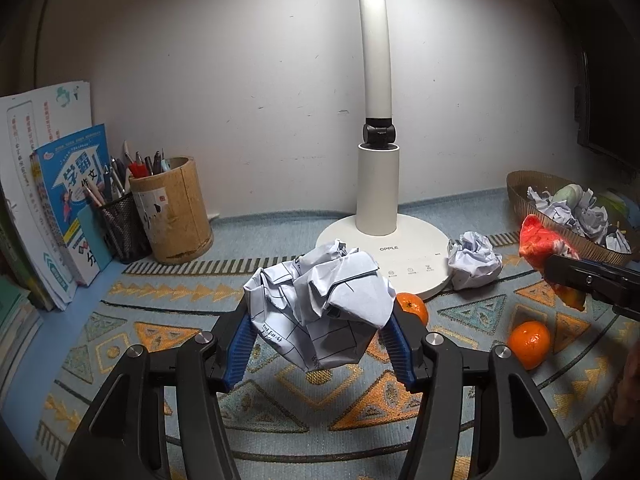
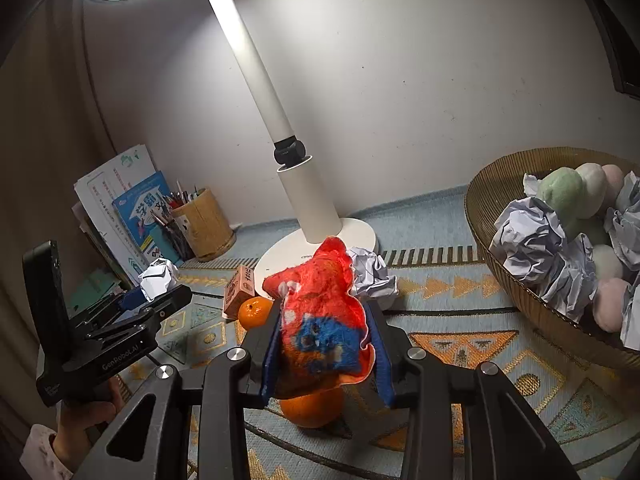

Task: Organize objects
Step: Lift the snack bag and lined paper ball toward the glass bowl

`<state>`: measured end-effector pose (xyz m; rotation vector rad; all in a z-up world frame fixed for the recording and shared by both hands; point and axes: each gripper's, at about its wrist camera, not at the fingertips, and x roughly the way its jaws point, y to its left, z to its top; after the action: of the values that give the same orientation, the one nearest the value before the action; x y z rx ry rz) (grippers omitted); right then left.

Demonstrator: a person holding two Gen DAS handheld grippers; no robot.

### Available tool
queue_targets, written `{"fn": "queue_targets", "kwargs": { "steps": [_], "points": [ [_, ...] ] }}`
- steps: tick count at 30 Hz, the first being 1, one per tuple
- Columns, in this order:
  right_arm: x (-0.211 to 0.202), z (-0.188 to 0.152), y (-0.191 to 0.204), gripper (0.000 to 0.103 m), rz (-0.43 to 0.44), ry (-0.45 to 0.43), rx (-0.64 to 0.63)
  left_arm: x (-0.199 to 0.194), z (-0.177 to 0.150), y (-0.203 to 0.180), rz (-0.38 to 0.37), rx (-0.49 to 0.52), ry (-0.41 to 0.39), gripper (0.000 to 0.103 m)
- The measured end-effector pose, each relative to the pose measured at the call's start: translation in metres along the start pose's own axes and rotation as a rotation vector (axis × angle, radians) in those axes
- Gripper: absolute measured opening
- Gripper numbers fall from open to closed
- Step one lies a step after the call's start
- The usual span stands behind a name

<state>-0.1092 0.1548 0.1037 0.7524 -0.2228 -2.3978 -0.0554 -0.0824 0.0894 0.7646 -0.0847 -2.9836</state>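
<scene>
While the left claw [image 1: 320, 332] grips a crumpled paper ball [image 1: 320, 304], the right claw [image 2: 326, 344] clamps a red-and-blue fuzzy toy [image 2: 320, 312] near the basket [image 2: 504, 248].

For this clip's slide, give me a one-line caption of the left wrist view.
Left gripper holds a crumpled paper ball above the patterned mat, desk lamp behind.

1. We see a crumpled white paper ball [image 1: 320, 304] printed with black grid lines.
2. We see a fuzzy red-and-blue cloth [image 2: 320, 320].
3. We see a pale blue surface [image 1: 280, 420] patterned with orange triangles.
</scene>
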Motion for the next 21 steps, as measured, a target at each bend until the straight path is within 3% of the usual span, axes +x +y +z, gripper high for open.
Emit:
{"fn": "queue_targets", "kwargs": {
  "steps": [8,12,16,21],
  "points": [
    [-0.005,0.003,0.001,0.037,-0.021,-0.009,0.011,-0.012,-0.001,-0.001,-0.013,-0.011,-0.055,0.052],
    [-0.014,0.031,-0.014,0.037,0.019,-0.057,0.035,-0.012,0.013,-0.011,-0.111,-0.083,-0.044,0.052],
    [-0.026,0.083,-0.032,0.037,0.0,-0.125,-0.008,-0.012,0.052,-0.059,-0.159,-0.02,-0.083,0.052],
    [-0.038,0.144,-0.069,0.037,-0.032,-0.183,-0.082,-0.008,0.102,-0.149,-0.302,0.095,-0.125,0.052]
  ]
}}
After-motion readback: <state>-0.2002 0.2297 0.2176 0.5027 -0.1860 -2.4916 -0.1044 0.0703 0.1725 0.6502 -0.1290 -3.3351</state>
